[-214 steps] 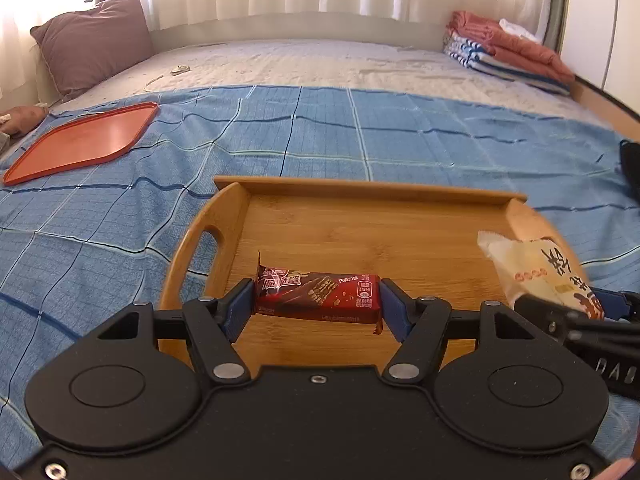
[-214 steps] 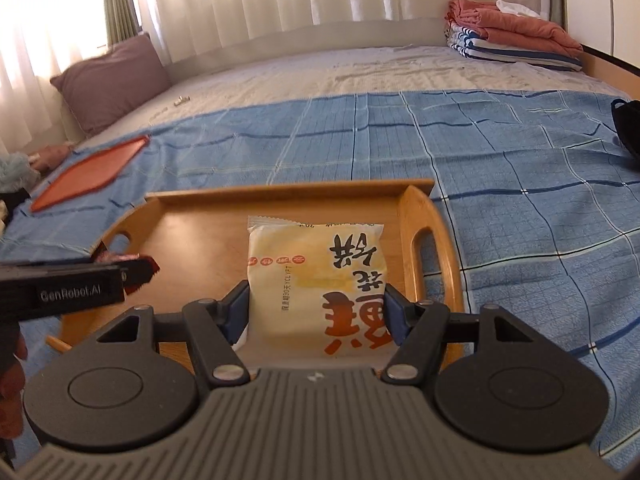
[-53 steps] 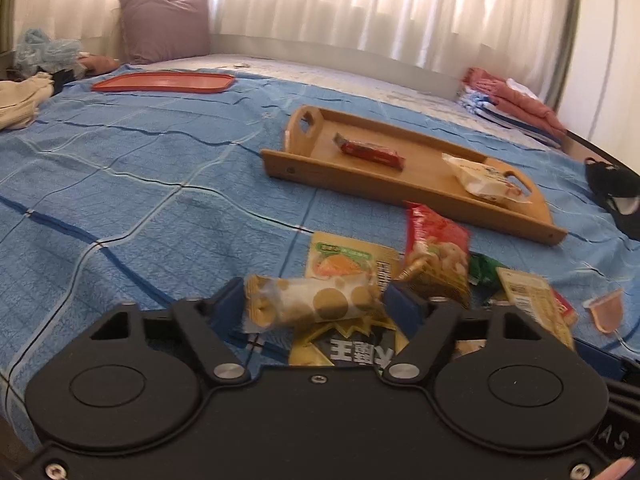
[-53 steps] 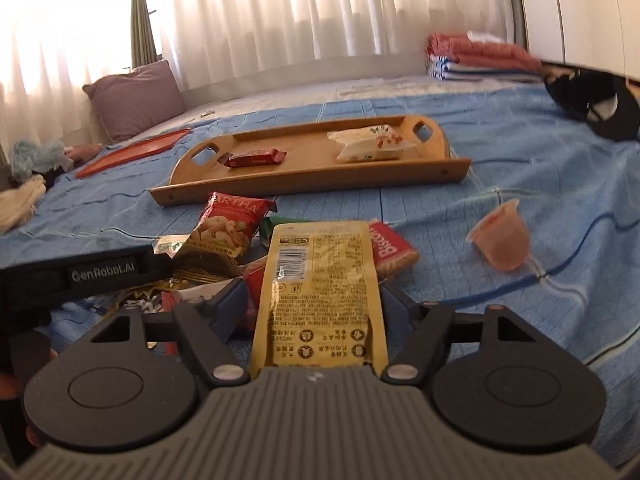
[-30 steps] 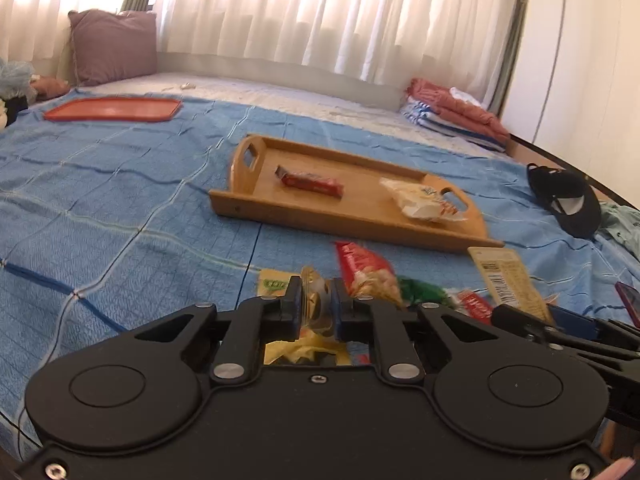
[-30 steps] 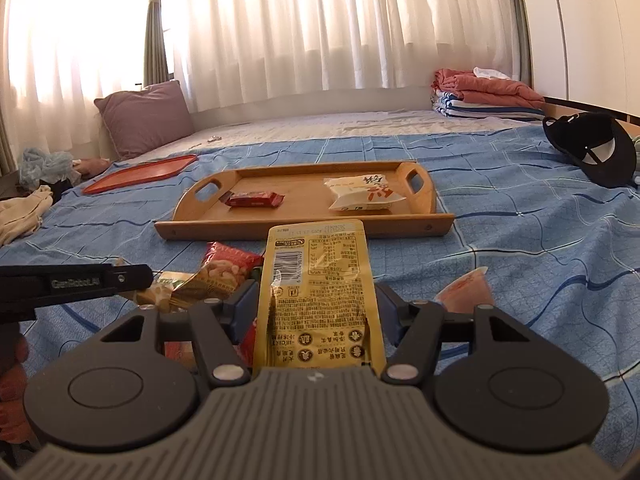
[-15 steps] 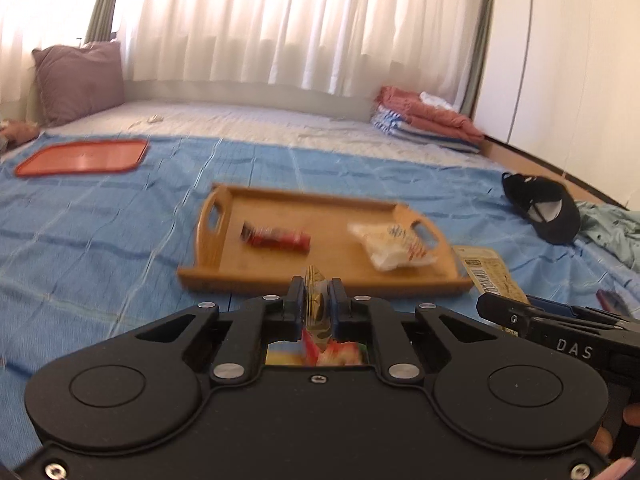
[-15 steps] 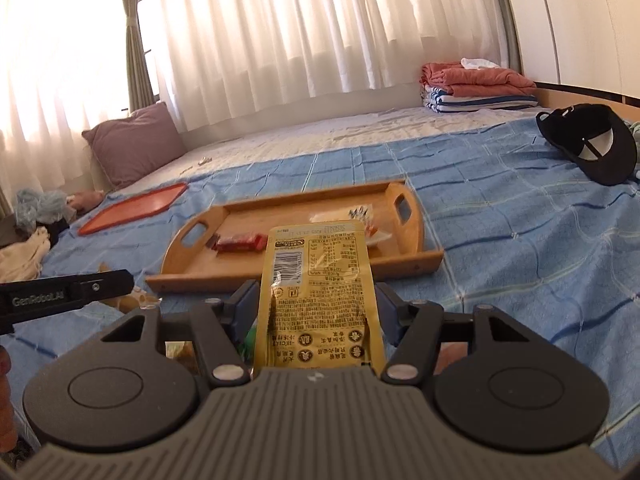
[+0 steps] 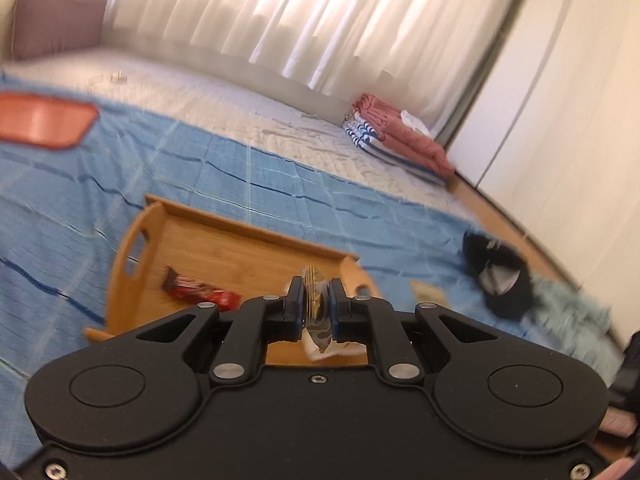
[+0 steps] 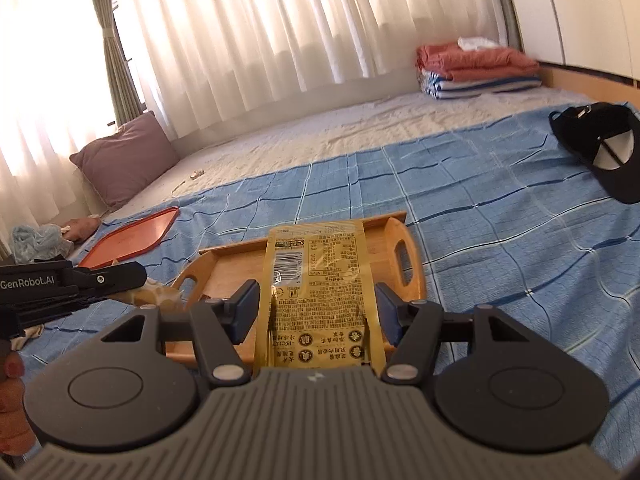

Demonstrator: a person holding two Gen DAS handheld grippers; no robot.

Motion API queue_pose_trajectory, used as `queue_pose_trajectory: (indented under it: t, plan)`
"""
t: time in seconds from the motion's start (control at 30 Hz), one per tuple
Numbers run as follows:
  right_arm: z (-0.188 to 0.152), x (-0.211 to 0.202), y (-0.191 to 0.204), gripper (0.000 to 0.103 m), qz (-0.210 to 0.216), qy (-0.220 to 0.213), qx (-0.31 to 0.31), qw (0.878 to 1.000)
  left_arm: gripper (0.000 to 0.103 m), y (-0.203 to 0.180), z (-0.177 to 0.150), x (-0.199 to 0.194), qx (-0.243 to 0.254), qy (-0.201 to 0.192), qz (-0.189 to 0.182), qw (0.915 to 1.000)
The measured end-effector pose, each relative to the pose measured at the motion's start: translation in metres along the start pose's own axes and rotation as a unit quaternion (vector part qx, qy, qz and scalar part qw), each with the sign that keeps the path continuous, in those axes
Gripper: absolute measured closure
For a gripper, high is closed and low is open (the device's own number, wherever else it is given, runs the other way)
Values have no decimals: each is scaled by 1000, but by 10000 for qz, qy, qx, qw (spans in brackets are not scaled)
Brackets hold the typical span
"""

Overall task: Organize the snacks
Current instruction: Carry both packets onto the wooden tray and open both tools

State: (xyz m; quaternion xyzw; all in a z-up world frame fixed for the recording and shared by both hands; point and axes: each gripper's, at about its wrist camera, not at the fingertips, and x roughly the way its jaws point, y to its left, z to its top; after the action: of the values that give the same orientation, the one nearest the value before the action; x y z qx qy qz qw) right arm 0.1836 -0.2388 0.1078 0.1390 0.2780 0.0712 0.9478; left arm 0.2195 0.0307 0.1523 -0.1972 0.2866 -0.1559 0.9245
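1. The left gripper (image 9: 315, 305) is pinching a small crumpled snack (image 9: 316, 312); its jaws are nearly together, clamped on the wrapper, which is sticking out above and hanging below them
2. The right gripper (image 10: 317, 309) is gripping a yellow pouch (image 10: 322, 280) by its sides, printed back facing the camera; its jaws are standing moderately apart, pressing on the pouch's edges
3. Both snacks are hanging in the air in front of the wooden tray (image 9: 132, 240), which is lying on the blue checked blanket (image 10: 500, 220) of the bed
4. In the left wrist view, a red bar (image 9: 200, 290) is lying on the tray floor near its left handle; a pale packet is partly showing behind the left jaws, too hidden to read
5. In the right wrist view, the pouch is covering the middle of the tray; the tray's right handle (image 10: 402, 254) is showing just beside the pouch
6. The left gripper is reaching in from the left edge of the right wrist view, with part of its snack showing just past its tip
7. An orange lid (image 10: 132, 236) is lying flat on the blanket, well apart from the tray, near a purple pillow (image 10: 124, 158)
8. A black cap (image 10: 604, 148) is sitting on the blanket to the right; folded towels (image 10: 476, 68) are stacked by the curtain (image 10: 280, 40)
9. The left wrist view is blurred
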Motion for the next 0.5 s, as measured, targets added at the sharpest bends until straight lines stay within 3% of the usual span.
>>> queue_pose_trajectory:
  t: [0.23, 0.5]
  plan:
    - [31, 61, -10, 39, -7, 518, 77, 9986, 91, 28, 10, 59, -583, 84, -105, 9982]
    - [34, 131, -2, 39, -142, 1005, -264, 9945, 91, 68, -7, 118, -864, 335, 190, 9955]
